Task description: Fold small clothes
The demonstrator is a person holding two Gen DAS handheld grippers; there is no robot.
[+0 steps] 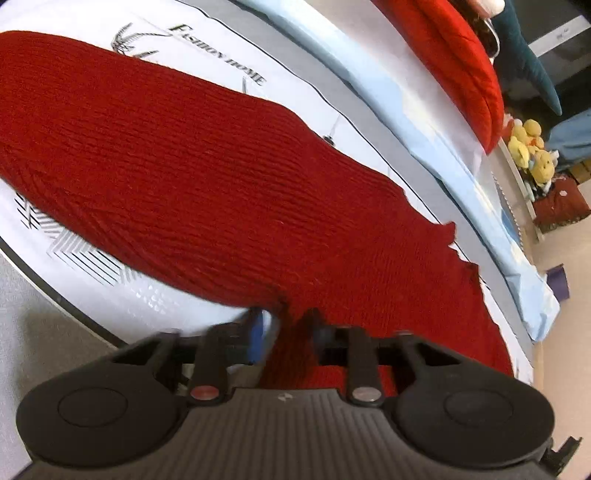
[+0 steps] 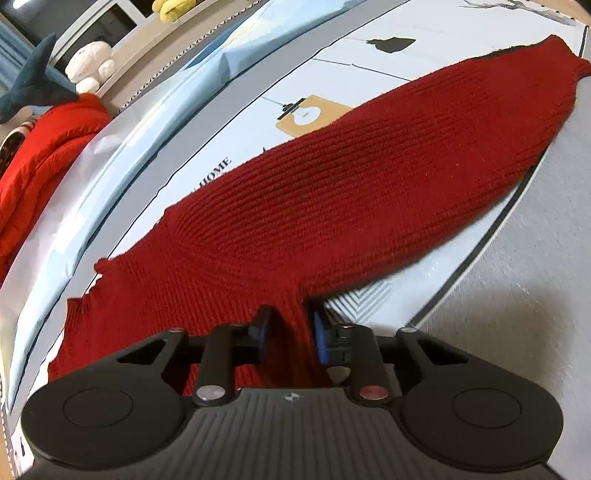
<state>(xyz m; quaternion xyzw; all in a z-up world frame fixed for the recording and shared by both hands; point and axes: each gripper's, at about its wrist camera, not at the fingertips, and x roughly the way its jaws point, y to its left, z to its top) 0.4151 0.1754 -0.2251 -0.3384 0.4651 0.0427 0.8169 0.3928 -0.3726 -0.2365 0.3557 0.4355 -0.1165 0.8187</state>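
Ribbed red knit over smooth printed bedding

The dark red knitted garment [image 1: 177,173] [image 2: 369,184] is showing a coarse, matt ribbed wool-like weave. Under it the printed bedsheet [image 1: 207,48] [image 2: 406,22] is looking smooth and faintly sheeny, the pale blue quilt [image 1: 436,122] soft. The left gripper [image 1: 286,325] and right gripper [image 2: 290,328] are showing matt black plastic, ridged housings, blue pads and shiny metal pins.

The knitted garment [image 1: 192,177] is spread on the bed [image 1: 207,51], its near edge held between each tongs' fingers. A folded sheet [image 1: 454,147] is laid behind it, with a second knit [image 1: 458,55] placed on the sheet's far side
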